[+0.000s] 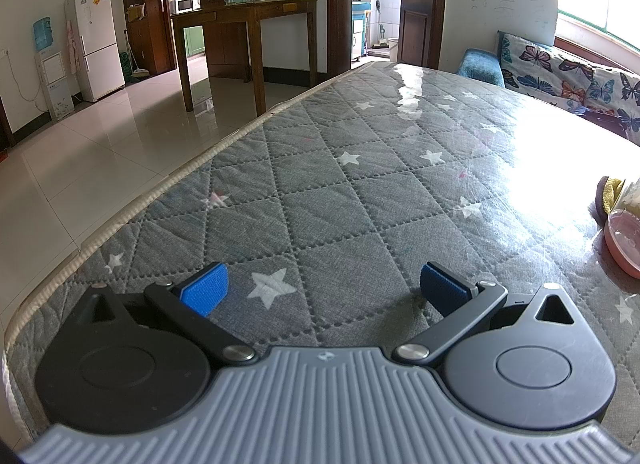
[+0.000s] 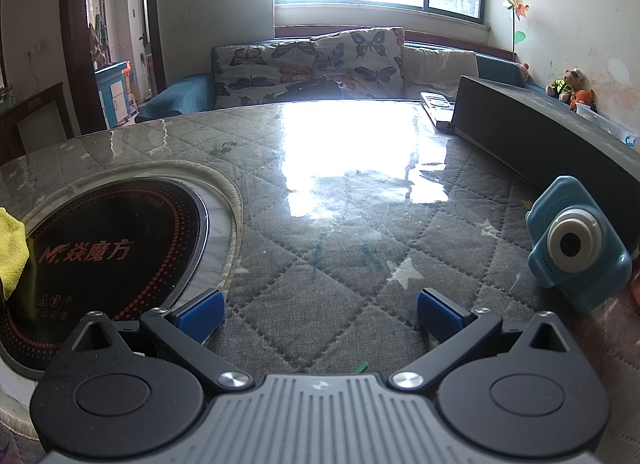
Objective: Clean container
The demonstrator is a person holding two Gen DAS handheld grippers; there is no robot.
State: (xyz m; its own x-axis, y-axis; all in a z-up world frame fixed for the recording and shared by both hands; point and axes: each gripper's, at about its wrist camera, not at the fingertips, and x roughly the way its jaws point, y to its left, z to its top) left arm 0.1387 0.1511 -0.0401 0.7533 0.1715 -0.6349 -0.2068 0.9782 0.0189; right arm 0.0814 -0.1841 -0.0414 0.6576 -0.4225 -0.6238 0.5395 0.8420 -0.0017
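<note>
A clear container with a pink base (image 1: 624,240) shows only partly at the right edge of the left wrist view, lying on the table with a yellow cloth (image 1: 612,194) behind it. My left gripper (image 1: 323,288) stands open over the grey quilted table cover, well left of the container, with nothing between its blue pads. In the right wrist view a yellow cloth (image 2: 11,248) rests at the far left on the black induction cooktop (image 2: 104,260). My right gripper (image 2: 320,316) is open and empty, low over the table beside the cooktop.
A blue toy camera (image 2: 576,252) stands at the right, close to my right gripper. Behind it lies a long dark box (image 2: 552,136) with a remote (image 2: 438,106) at its far end. The table's left edge (image 1: 168,188) drops to a tiled floor. A butterfly-print sofa (image 2: 320,60) lines the far side.
</note>
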